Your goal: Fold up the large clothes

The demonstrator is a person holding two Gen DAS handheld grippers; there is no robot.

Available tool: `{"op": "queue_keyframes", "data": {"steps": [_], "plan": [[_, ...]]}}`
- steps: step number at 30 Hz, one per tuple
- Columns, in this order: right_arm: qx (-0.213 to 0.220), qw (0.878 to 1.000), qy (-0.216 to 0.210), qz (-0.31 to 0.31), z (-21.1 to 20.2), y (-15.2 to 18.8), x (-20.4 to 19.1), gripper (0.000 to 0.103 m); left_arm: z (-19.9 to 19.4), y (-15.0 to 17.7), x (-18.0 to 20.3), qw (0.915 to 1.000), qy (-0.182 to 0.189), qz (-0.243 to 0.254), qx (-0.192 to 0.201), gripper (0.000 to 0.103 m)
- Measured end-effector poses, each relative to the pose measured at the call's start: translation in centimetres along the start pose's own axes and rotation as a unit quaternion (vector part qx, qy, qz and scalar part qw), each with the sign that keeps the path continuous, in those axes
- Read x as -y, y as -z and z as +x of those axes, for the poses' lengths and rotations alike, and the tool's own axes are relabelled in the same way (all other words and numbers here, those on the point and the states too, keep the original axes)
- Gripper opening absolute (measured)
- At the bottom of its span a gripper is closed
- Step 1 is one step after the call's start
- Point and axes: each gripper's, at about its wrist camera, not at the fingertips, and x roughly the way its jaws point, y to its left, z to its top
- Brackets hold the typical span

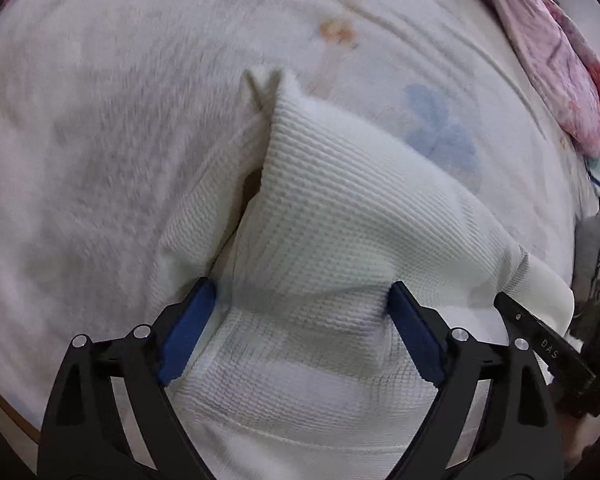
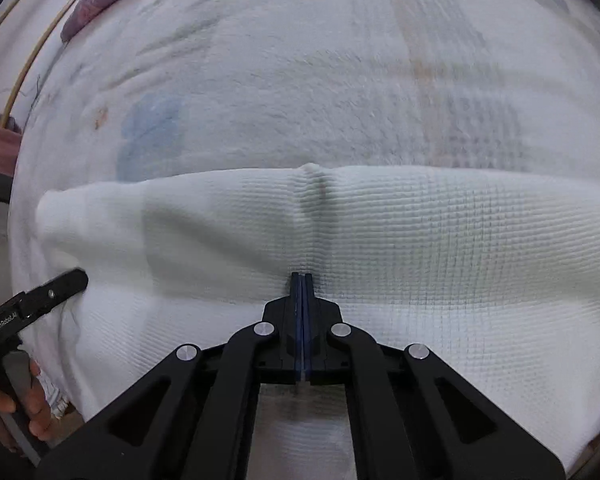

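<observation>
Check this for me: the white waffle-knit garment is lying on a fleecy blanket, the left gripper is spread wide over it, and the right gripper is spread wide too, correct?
Not quite. The right gripper is shut, its blue pads pressed together at a crease in the white waffle-knit garment; the right wrist view shows this. The left gripper is spread wide, and the garment does lie on the fleecy blanket.

Raised fold of white waffle garment (image 1: 340, 208) blocks path ahead of left tongs (image 1: 300, 332); fleecy blanket (image 1: 100, 120) beyond lies bare; pink bedding pile (image 1: 556, 68) crowds far right edge.

We see soft, even light, faint shadows, motion blur on the bedding (image 1: 100, 120), and bulging fisheye edges.
</observation>
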Motion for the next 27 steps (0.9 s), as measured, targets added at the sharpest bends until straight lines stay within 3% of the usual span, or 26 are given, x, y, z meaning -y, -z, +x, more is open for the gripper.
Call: {"op": "queue_keyframes", "data": {"steps": [3,8,11,16,22,27], "plan": [[-0.011,1.0,-0.007,0.02,-0.5,-0.3,0.1,0.0,-0.4,0.5,0.3,0.9998,-0.007,0.011,0.013,0.089],[-0.003,0.999,-0.028,0.037,-4.4,1.6,-0.8,0.002,-2.7,1.7,-0.7,0.9993,0.018,-0.011,0.032,0.089],[-0.025,0.999,-0.021,0.034,-3.7,3.7,-1.1,0.004,-4.0,2.5,-1.5,0.9984,0.035,-0.014,0.043,0.089],[-0.016,1.0,0.001,0.014,-0.3,4.7,-0.9,0.0,-5.6,5.3,-3.6,0.9977,0.036,-0.029,0.051,0.089],[-0.021,0.999,-0.011,0.038,-2.6,4.6,-0.9,0.0,-6.8,8.8,-6.0,0.9956,0.042,-0.068,0.049,0.089],[-0.038,0.998,-0.016,0.036,-3.5,7.9,-2.0,0.003,-6.9,11.4,-7.5,0.9949,0.041,-0.084,0.037,0.089]]}}
